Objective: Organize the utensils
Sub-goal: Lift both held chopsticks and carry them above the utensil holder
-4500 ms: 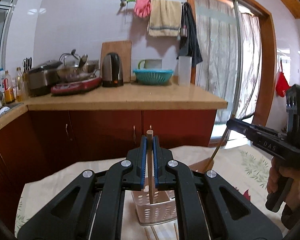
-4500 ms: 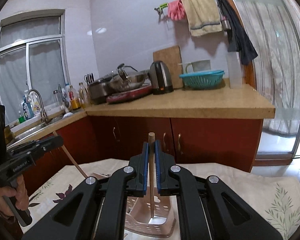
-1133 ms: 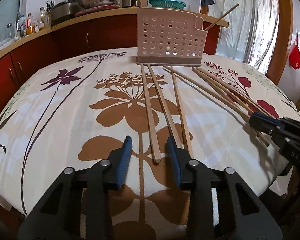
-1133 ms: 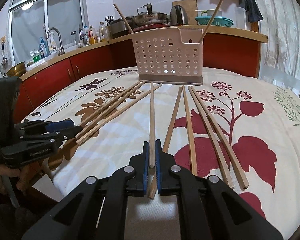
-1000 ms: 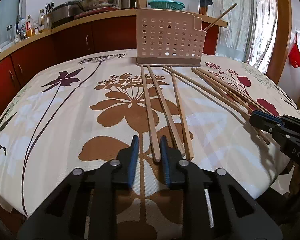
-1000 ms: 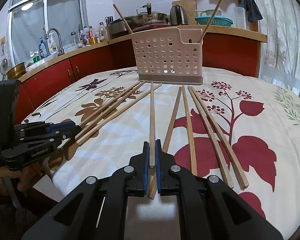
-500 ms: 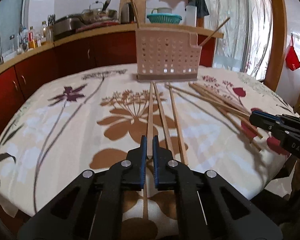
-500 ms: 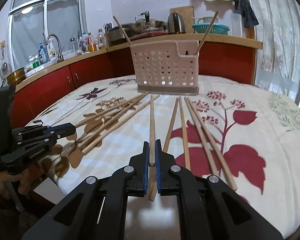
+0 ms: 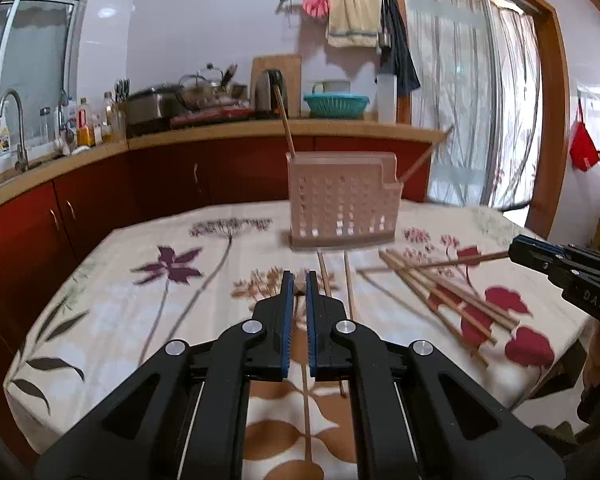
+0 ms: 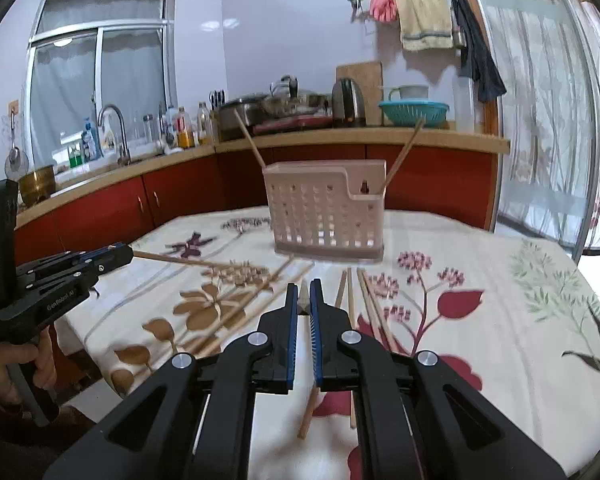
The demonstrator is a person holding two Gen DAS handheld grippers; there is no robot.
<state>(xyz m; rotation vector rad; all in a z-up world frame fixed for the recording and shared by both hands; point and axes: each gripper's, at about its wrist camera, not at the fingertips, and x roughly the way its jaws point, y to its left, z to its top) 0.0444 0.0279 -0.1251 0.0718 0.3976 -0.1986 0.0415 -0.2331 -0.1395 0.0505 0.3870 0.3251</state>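
Since a second ago both grippers have risen off the cloth, each carrying one chopstick, and the left jaws, then still apart around theirs, are now closed on it. The left gripper (image 9: 297,280) is clenched on a slim wooden chopstick (image 10: 172,259), which sticks out level ahead of its tips in the right wrist view. The right gripper (image 10: 305,292) is likewise clamped on its own chopstick (image 9: 460,261), a pale square-sectioned stick running toward the middle of the table. The remaining loose chopsticks (image 9: 440,292) lie in a fanned bundle on the flowered tablecloth (image 9: 120,300), some crossing each other, with two more (image 9: 346,280) lying straight beside the left gripper. The utensil holder (image 10: 326,216), a pinkish perforated plastic box with a stepped rim, stands upright at the far middle of the table; one stick (image 10: 249,138) leans out of its left end and another (image 10: 405,152) out of its right. The round table's near edge falls away just under both grippers; open cloth lies between them and the holder.
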